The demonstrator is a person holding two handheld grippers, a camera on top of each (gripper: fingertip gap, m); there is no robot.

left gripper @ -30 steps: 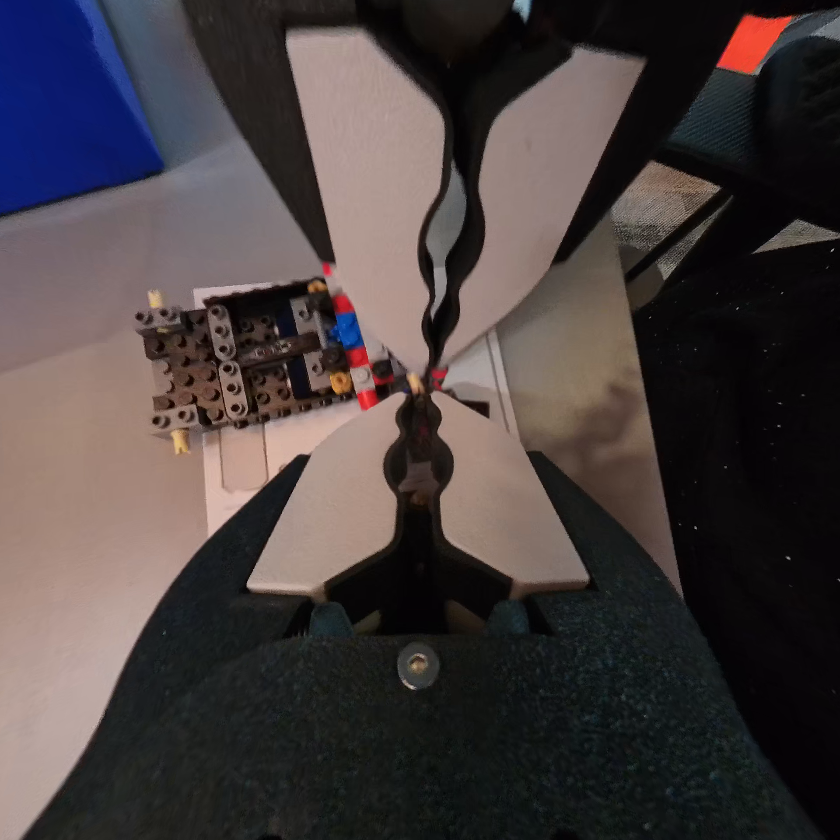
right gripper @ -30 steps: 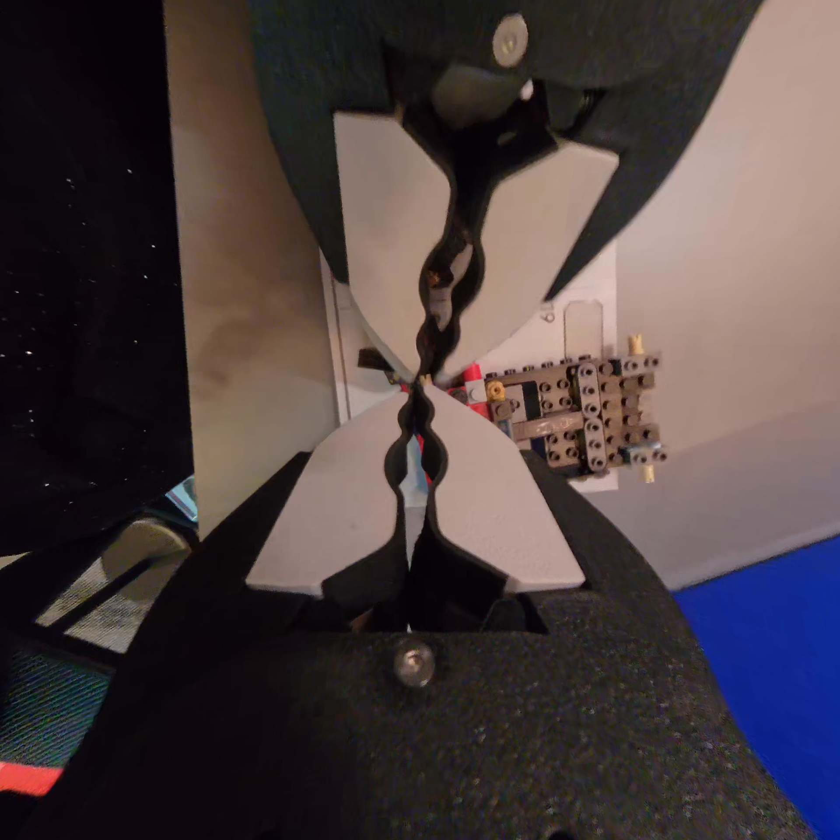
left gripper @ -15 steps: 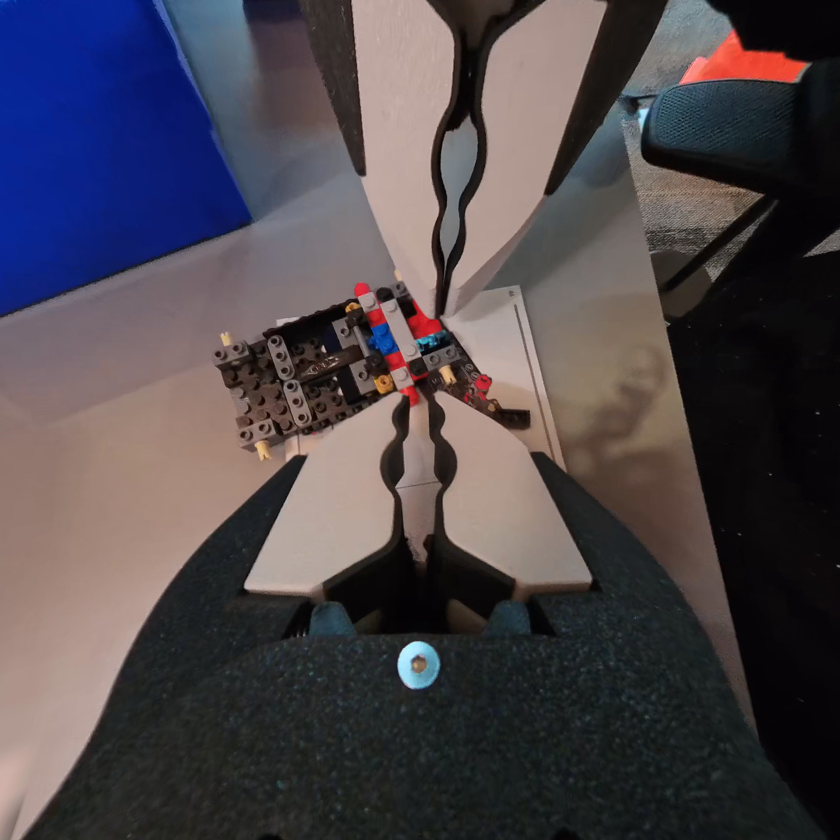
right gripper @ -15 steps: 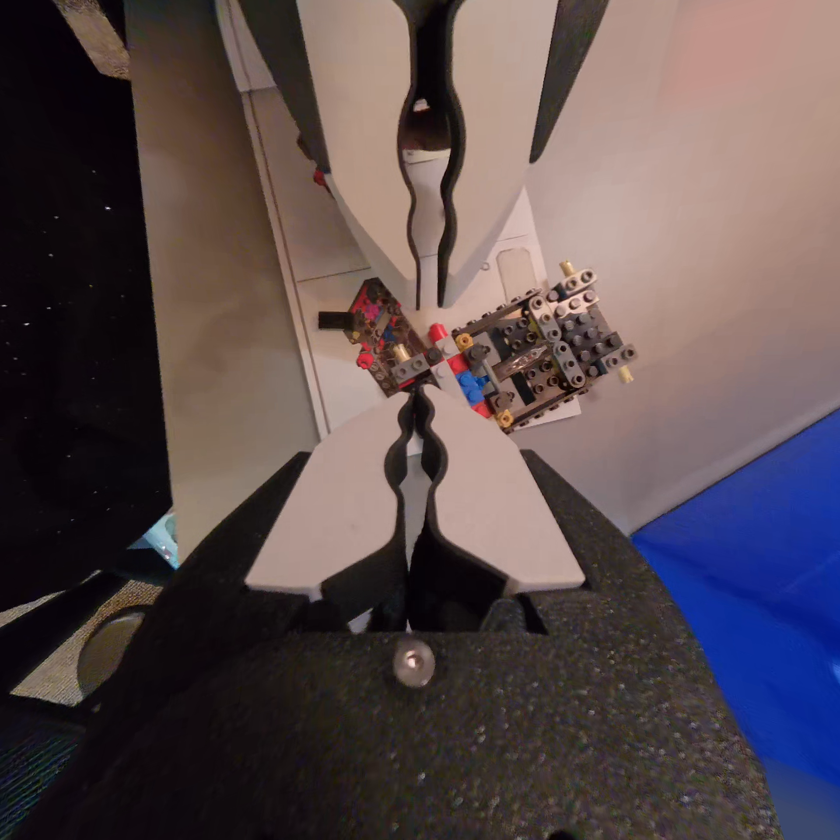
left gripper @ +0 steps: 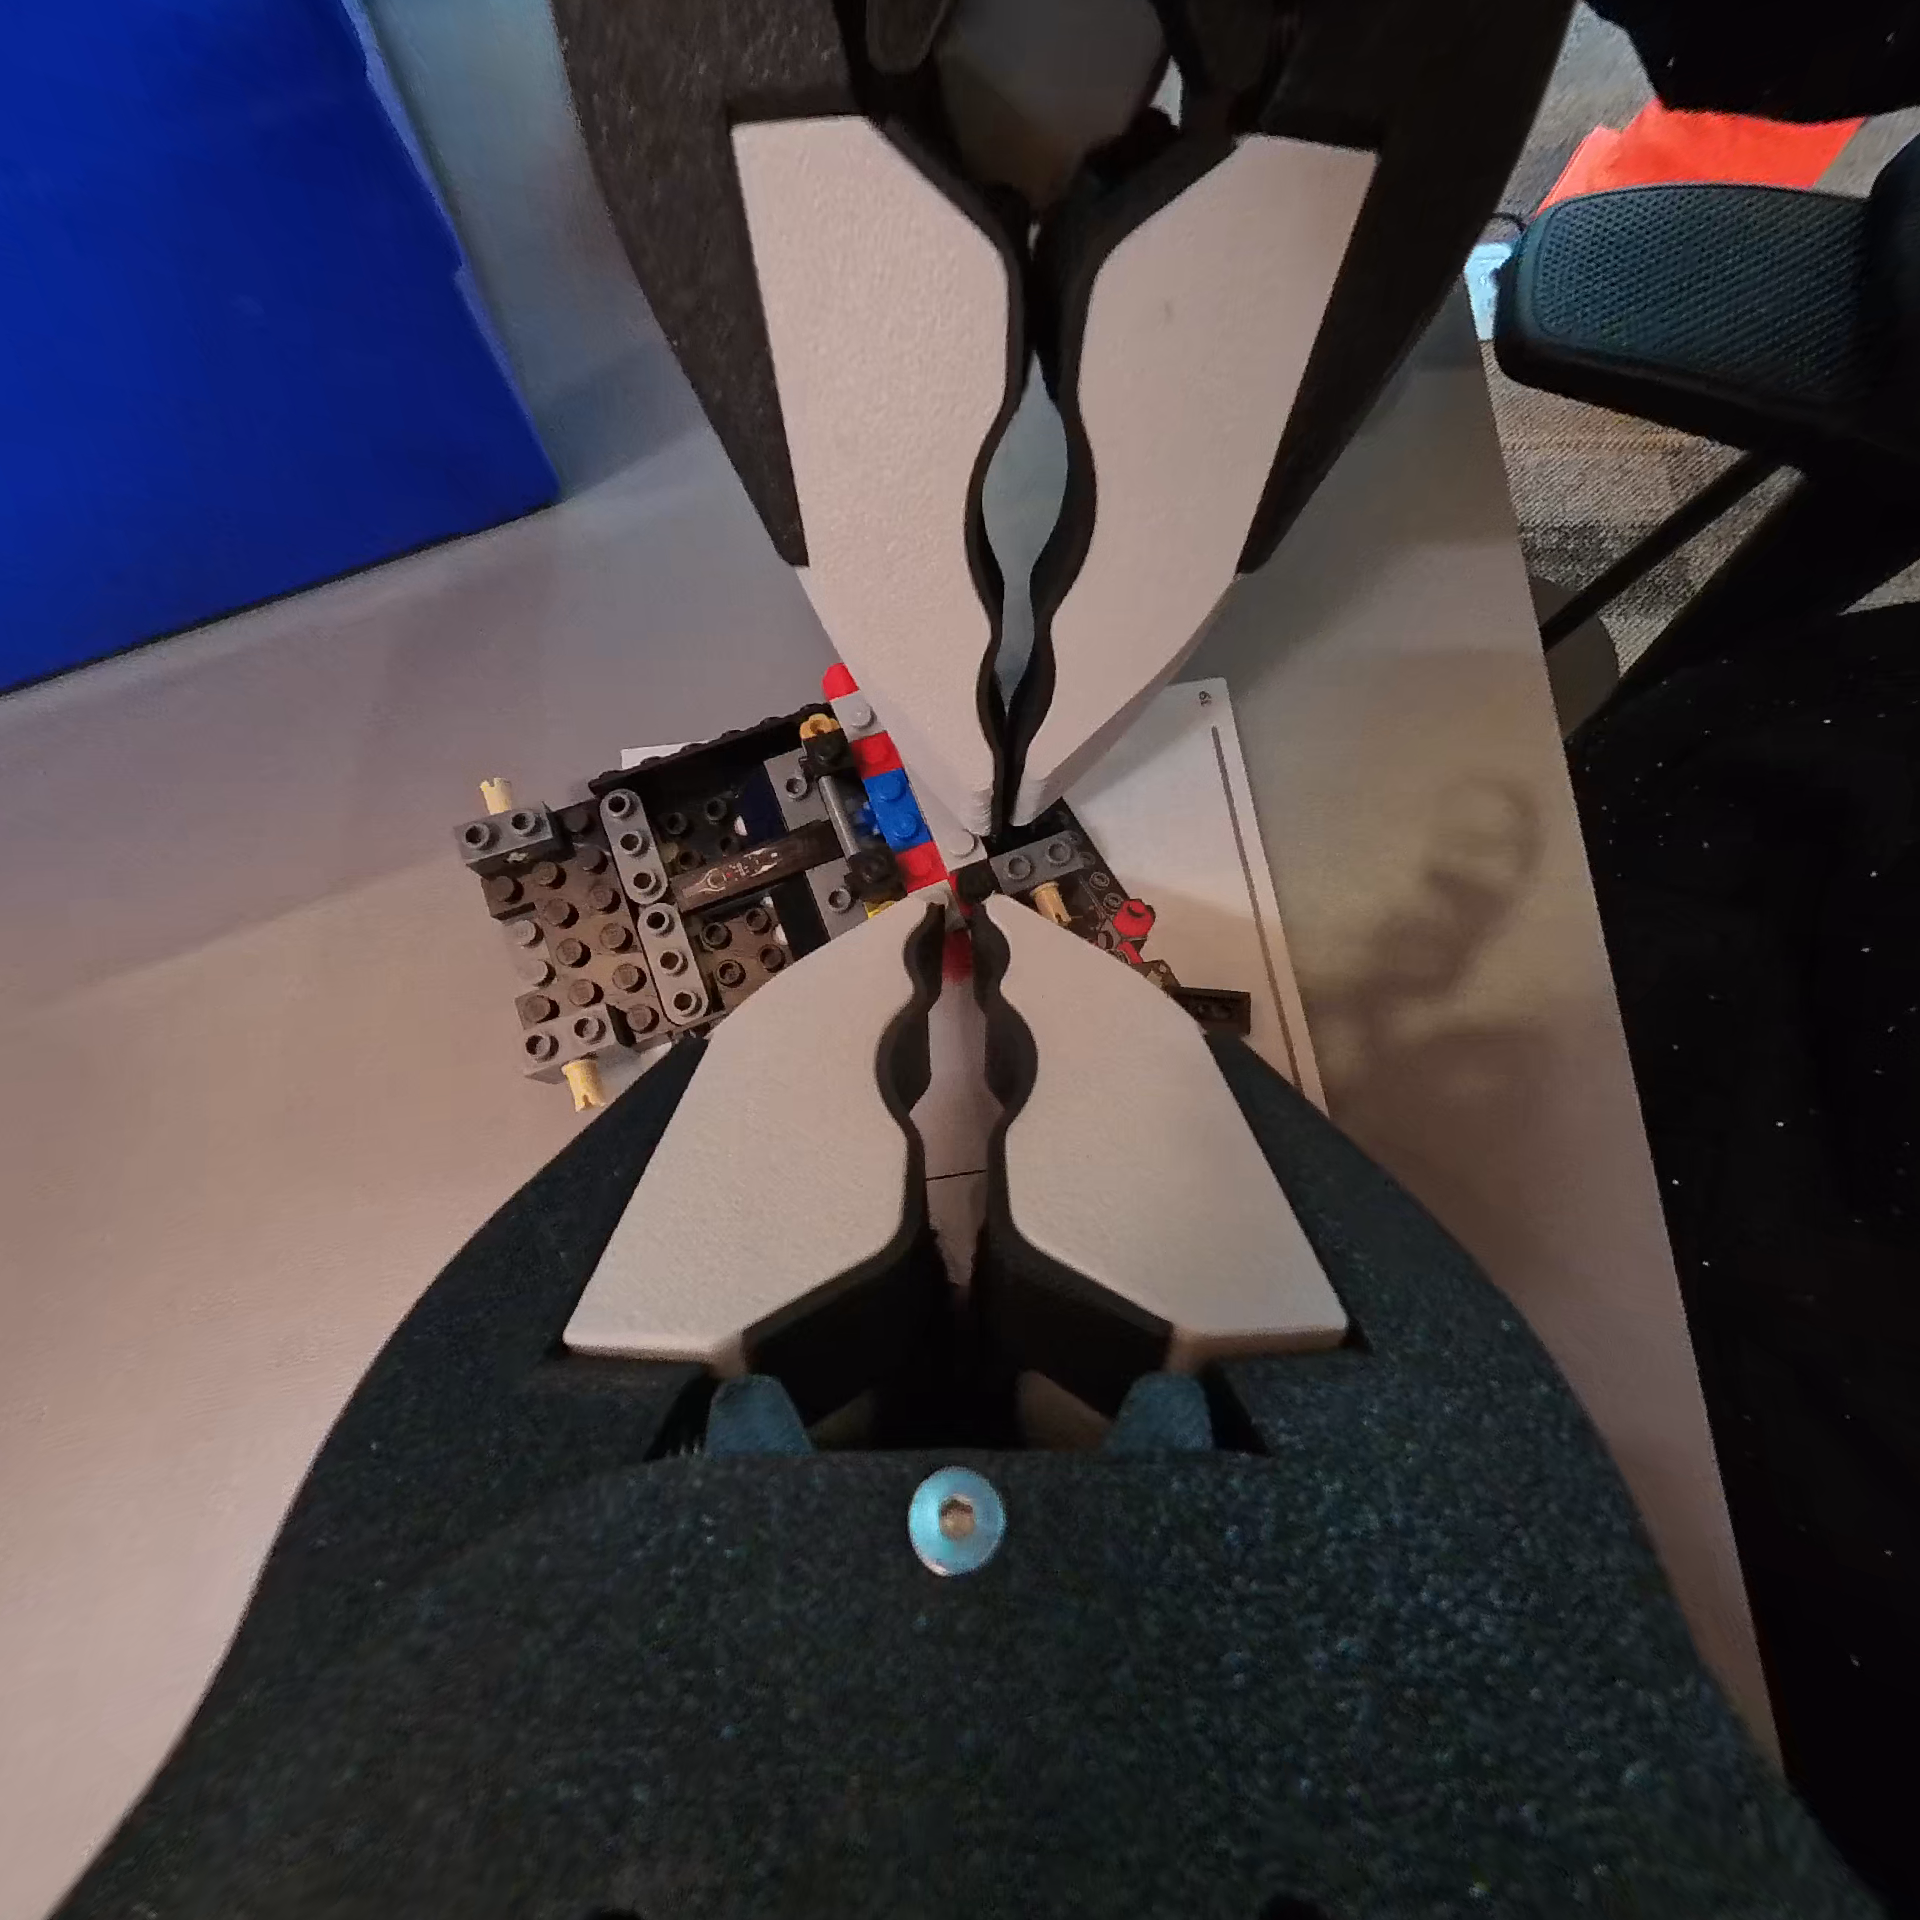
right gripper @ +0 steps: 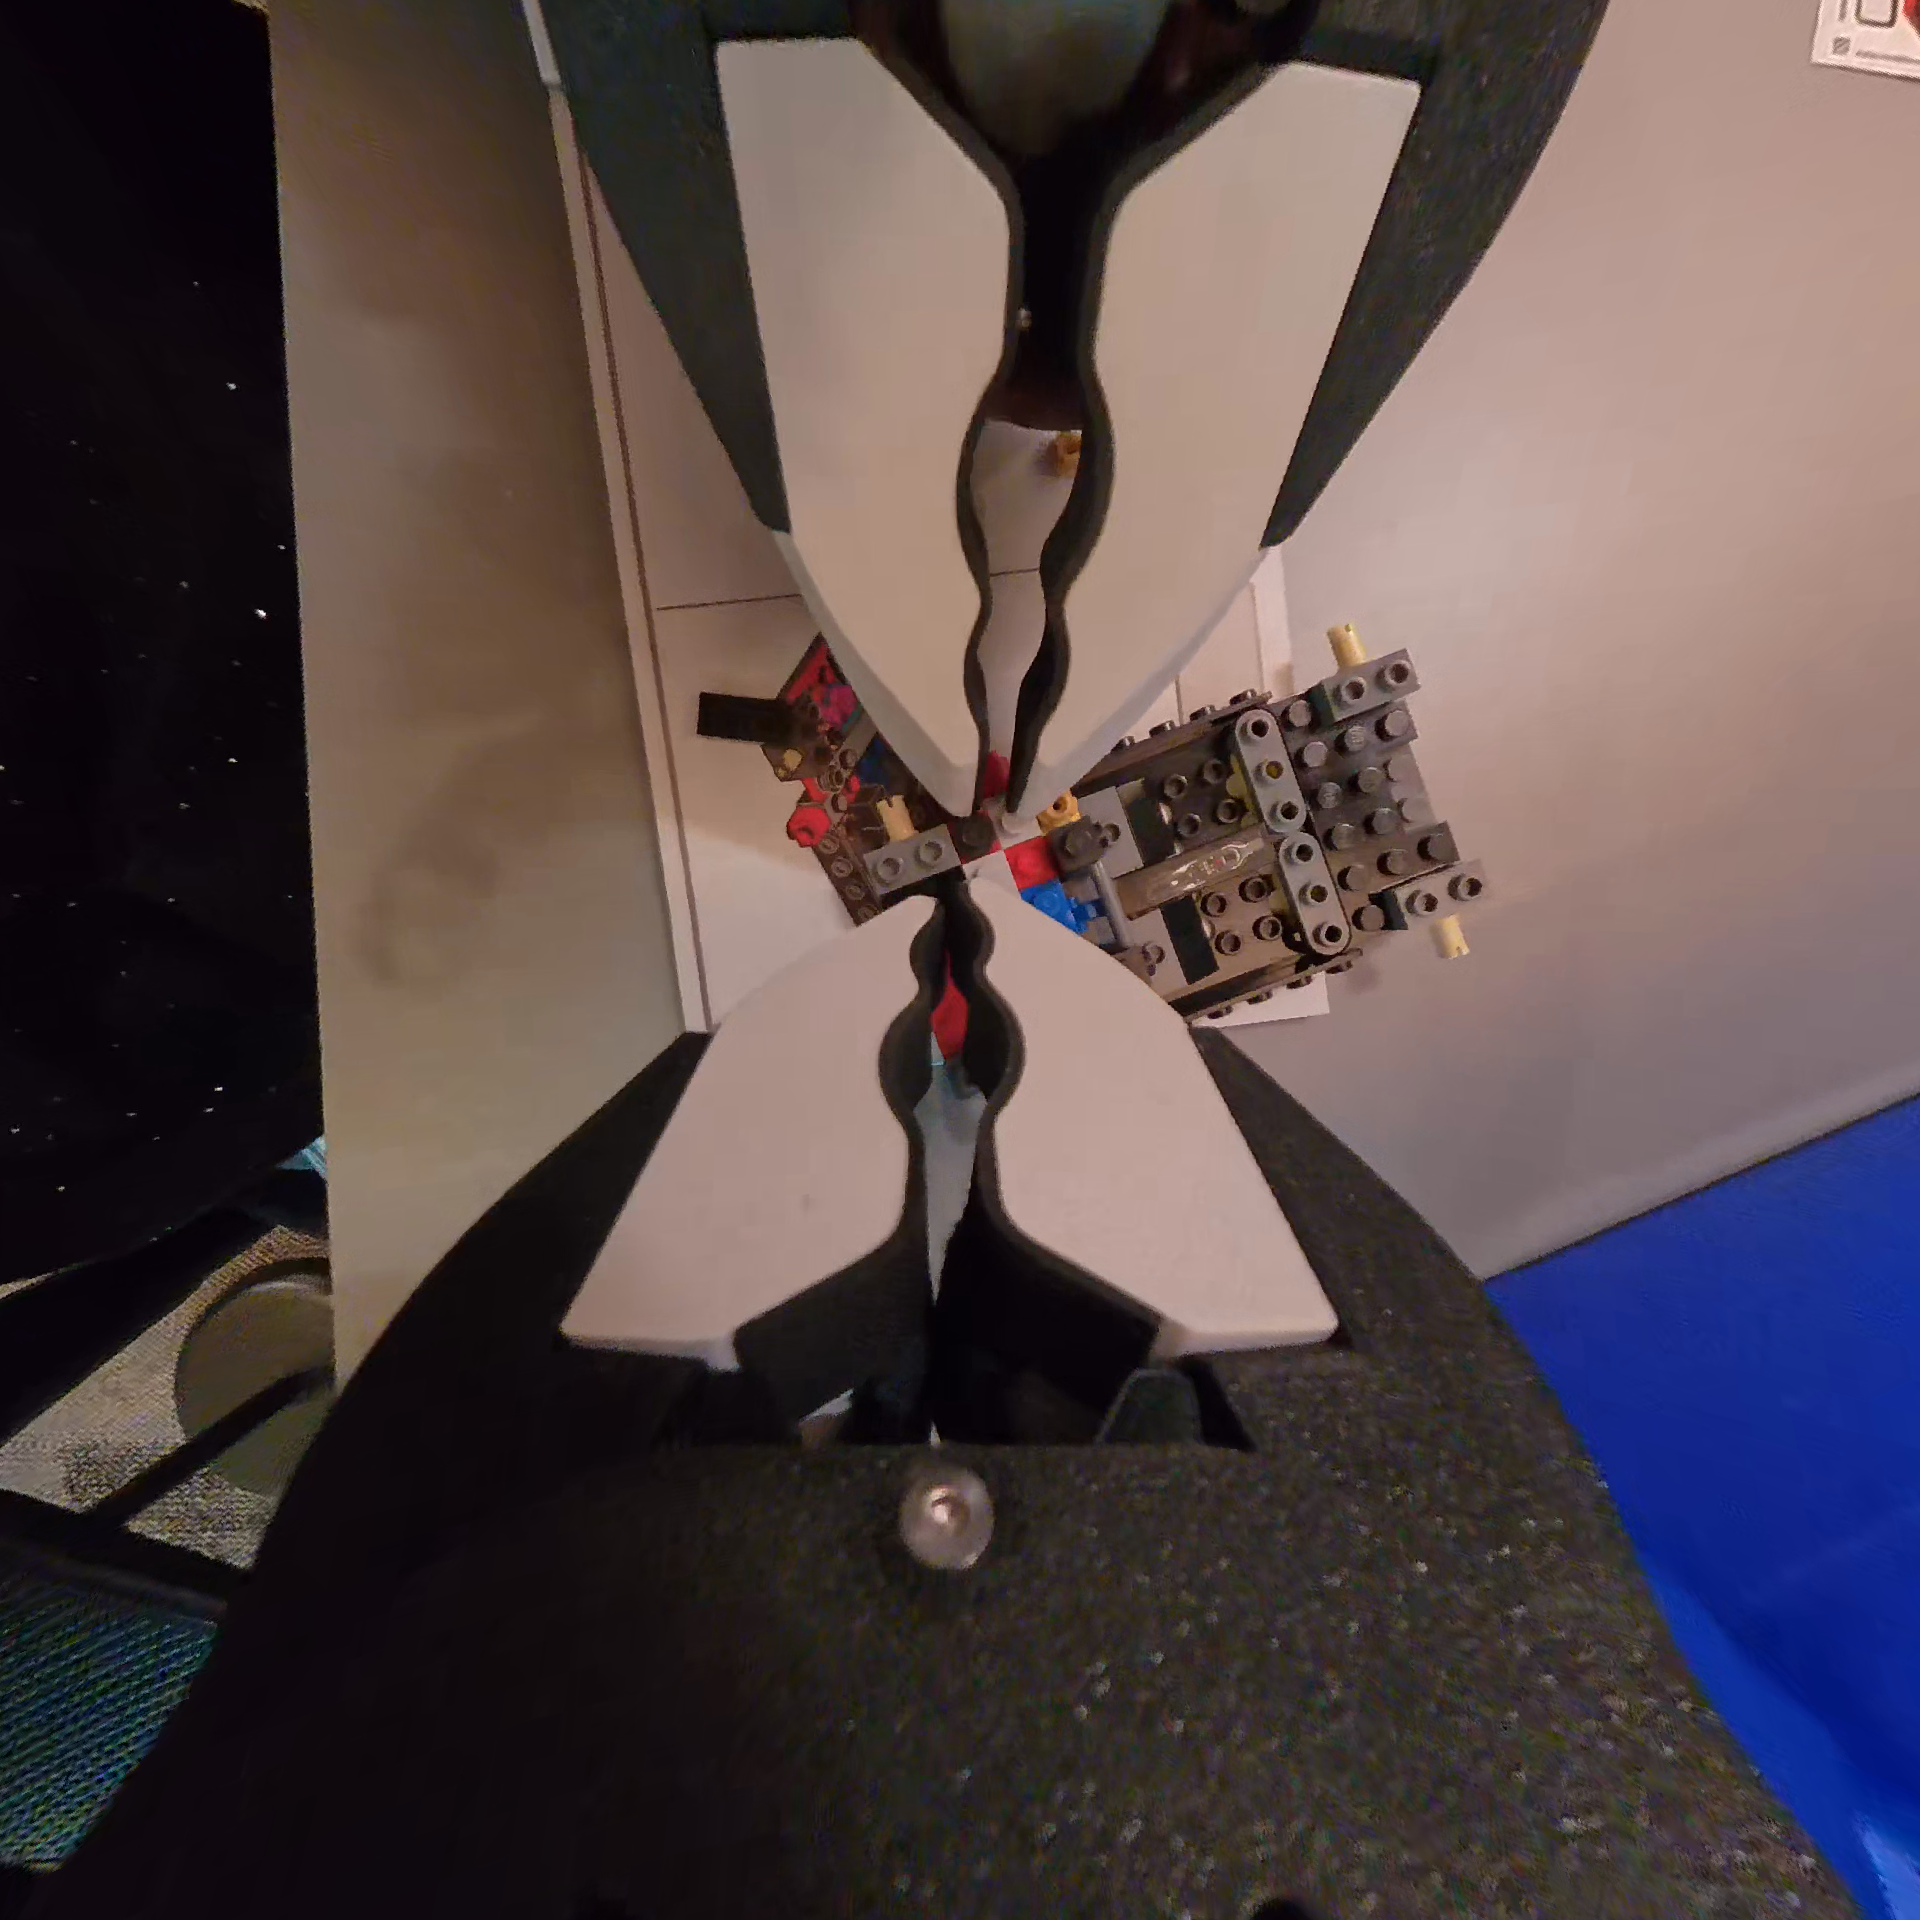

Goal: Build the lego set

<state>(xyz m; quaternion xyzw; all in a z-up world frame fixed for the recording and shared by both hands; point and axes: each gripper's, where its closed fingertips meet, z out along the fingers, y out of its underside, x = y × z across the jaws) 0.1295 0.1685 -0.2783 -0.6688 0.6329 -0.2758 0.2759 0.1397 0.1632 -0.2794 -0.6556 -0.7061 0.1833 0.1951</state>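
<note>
The lego model point(left gripper: 644, 914) is a dark studded chassis with tan axle pins. It lies on a white instruction sheet point(left gripper: 1174, 790) on the table. A red, blue and grey strip point(left gripper: 888, 821) crosses its front end, and a dark front section with red bits point(left gripper: 1101, 914) sits beyond that. My left gripper point(left gripper: 964, 906) and right gripper point(left gripper: 1000, 816) are both shut and meet tip to tip right over the strip's middle. The strip shows through the gaps between the fingers. The right wrist view shows the same: right gripper point(right gripper: 961, 896), left gripper point(right gripper: 992, 808), model point(right gripper: 1299, 852), strip point(right gripper: 1039, 878).
A small loose black piece point(left gripper: 1216, 1006) lies on the sheet near the front section. A blue box point(left gripper: 208, 312) stands at the table's far side. The table edge point(left gripper: 1558, 935) runs close by, with a black mesh chair point(left gripper: 1704, 281) and dark fabric beyond it. Only a small space, under 4 cm, lies between the two pairs of fingers.
Half a second ago both grippers stood higher and a little apart. They have come down and together again, tips meeting over the strip. The model lies slightly turned.
</note>
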